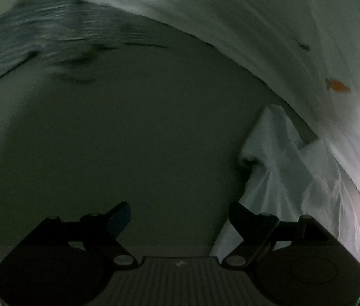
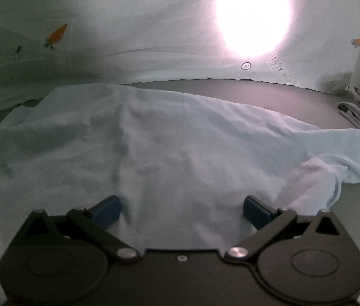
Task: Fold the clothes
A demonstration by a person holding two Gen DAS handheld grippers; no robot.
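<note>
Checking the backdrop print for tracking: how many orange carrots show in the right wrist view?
2. One carrot sits at upper left on the white printed sheet; a second carrot is near the right edge. The glare may hide others.

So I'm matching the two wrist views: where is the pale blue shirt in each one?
Left wrist: the shirt is a bunched peak at the right, beside the open left gripper.
Right wrist: the shirt lies spread across the middle, under the open right gripper.
Shared landmark: the carrot-print sheet behind it.
</note>
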